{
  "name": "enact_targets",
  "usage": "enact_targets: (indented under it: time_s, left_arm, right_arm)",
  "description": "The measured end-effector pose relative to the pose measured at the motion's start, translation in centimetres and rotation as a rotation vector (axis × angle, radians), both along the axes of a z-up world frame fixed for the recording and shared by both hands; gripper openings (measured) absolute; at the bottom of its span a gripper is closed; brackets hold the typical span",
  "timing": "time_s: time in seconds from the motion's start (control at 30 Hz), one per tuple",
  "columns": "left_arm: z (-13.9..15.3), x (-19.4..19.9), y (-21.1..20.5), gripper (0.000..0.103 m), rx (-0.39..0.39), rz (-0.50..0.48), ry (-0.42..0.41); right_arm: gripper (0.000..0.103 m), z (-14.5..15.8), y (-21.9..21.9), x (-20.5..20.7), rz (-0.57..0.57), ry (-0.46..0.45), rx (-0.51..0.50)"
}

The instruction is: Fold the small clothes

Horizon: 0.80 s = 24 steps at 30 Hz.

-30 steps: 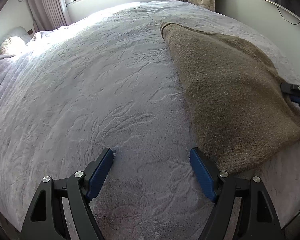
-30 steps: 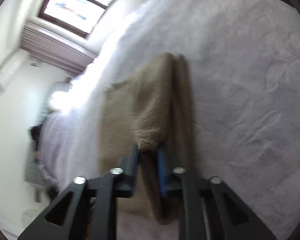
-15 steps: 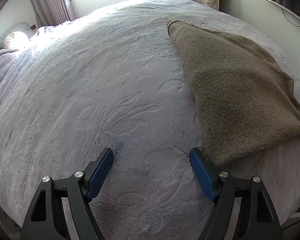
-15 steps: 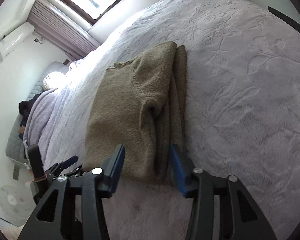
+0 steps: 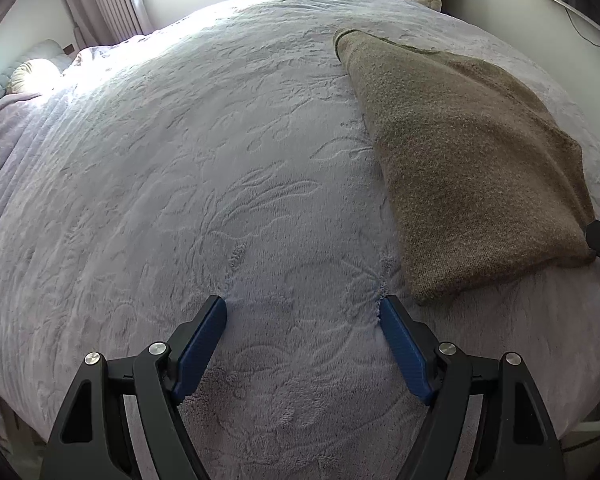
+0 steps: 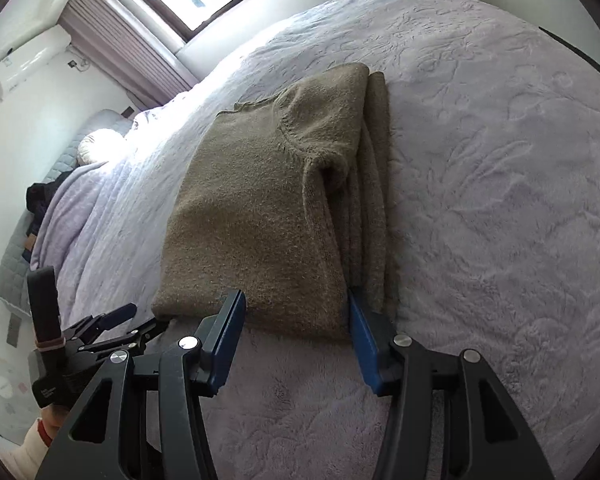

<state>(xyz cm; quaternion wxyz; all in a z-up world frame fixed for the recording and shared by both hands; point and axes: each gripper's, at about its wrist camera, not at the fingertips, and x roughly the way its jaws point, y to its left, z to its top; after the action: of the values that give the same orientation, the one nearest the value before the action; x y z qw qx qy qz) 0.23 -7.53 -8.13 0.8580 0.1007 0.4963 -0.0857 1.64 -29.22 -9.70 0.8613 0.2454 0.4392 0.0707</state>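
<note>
Right wrist view: right tongs [image 6: 296, 312] have let go of the folded sweater [image 6: 268, 208], now spread wide; left tongs [image 5: 302, 312] still released over the bed [image 5: 180, 160]

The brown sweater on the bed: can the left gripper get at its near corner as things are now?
Probably yes. The left gripper has its jaws open over bare bedspread, and the brown sweater lies just beside its right-hand jaw with nothing between. The right gripper is at the other edge.
</note>
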Motion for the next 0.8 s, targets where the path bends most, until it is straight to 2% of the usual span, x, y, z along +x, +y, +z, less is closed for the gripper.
enact_targets:
  time_s: [0.17, 0.2, 0.23, 0.3, 0.5, 0.67, 0.73, 0.8]
  left_arm:
    - [-0.06, -0.23, 0.03, 0.08, 0.002, 0.005, -0.003]
    - [-0.08, -0.24, 0.04, 0.085, 0.003, 0.009, -0.001]
    - [-0.13, -0.25, 0.08, 0.096, 0.009, 0.016, 0.003]
    - [-0.26, -0.13, 0.33, 0.102, 0.003, 0.024, 0.007]
    - [-0.53, -0.08, 0.83, 0.102, -0.031, 0.035, 0.022]
    - [-0.6, -0.15, 0.45, 0.102, -0.009, 0.017, 0.015]
    - [-0.74, -0.02, 0.45, 0.102, -0.008, 0.014, 0.014]
    - [-0.89, 0.06, 0.5, 0.102, -0.01, 0.011, 0.015]
  right_arm:
    - [0.055, 0.06, 0.19, -0.13, 0.001, 0.011, -0.024]
    - [0.055, 0.06, 0.25, -0.18, -0.001, 0.01, -0.022]
    - [0.055, 0.04, 0.16, -0.38, -0.005, 0.009, -0.019]
    - [0.055, 0.01, 0.05, -0.53, -0.008, 0.009, -0.016]
    - [0.055, -0.17, -0.23, -0.85, -0.008, 0.005, -0.016]
    - [0.056, -0.08, -0.07, -0.79, -0.01, -0.001, -0.009]
    - [0.059, 0.1, 0.02, -0.94, -0.004, -0.008, -0.008]
    - [0.069, 0.39, 0.02, -1.01, 0.004, -0.019, 0.004]
